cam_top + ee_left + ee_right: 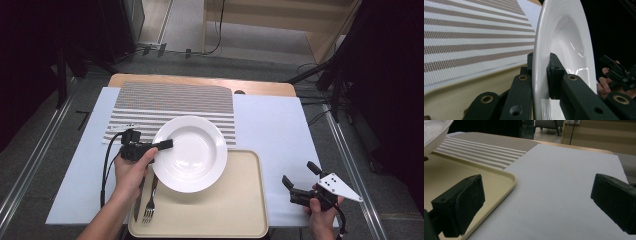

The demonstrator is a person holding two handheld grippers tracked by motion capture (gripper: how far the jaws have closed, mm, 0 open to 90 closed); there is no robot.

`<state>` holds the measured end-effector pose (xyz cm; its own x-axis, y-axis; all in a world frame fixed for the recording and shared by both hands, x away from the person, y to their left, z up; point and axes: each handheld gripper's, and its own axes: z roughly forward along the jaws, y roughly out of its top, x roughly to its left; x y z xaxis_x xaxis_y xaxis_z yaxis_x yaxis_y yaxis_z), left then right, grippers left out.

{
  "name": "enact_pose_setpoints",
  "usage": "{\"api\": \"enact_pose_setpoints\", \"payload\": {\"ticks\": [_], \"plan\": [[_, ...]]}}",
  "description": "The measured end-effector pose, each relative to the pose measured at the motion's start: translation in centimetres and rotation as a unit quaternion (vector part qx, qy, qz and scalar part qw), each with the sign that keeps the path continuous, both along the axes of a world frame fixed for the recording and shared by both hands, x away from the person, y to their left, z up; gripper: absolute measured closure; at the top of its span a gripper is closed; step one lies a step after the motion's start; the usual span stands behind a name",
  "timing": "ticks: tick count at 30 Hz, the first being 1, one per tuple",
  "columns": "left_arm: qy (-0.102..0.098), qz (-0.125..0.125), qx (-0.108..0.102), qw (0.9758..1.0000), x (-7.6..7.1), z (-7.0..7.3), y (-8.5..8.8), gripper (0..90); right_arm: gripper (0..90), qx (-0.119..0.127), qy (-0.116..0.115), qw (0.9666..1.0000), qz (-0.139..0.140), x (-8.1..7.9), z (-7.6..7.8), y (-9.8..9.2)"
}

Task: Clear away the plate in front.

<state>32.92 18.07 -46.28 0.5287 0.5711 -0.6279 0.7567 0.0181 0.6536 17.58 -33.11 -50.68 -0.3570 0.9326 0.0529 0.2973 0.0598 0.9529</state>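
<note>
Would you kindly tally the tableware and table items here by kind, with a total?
Plate: 1
Fork: 1
Knife: 1
Tray: 1
Striped placemat: 1
Total: 5

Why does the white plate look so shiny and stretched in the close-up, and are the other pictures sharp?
In the left gripper view, the plate sits edge-on right at the lens, so it looms large, with glare streaks in its bowl. In the high view, the plate reads round with soft reflections. In the right gripper view, the near jaws blur slightly; the tray stays clear.
</note>
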Motion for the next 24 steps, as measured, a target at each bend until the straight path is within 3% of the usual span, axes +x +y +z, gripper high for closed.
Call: {"api": "enact_pose_setpoints", "payload": {"ticks": [6, 11, 16, 24], "plan": [[0.000, -0.012, -0.008, 0.9999, -1.0, -0.2, -0.2, 81.6, 0.0, 0.000, -0.001, 1.0000, -0.001, 0.0, 0.0, 0.0], [-0.003, -0.024, -0.002, 0.9997, -1.7, -0.1, -0.6, 81.5, 0.0, 0.000, -0.001, 1.0000, -0.002, 0.0, 0.0, 0.0], [0.015, -0.033, -0.013, 0.9993, -2.6, -0.9, -0.8, 81.5, 0.0, 0.001, -0.002, 1.0000, -0.002, -0.1, 0.0, 0.0], [0.029, -0.051, -0.007, 0.9983, -3.2, -1.8, -1.5, 81.5, 0.0, 0.002, -0.001, 1.0000, -0.002, -0.2, 0.1, -0.1]]}}
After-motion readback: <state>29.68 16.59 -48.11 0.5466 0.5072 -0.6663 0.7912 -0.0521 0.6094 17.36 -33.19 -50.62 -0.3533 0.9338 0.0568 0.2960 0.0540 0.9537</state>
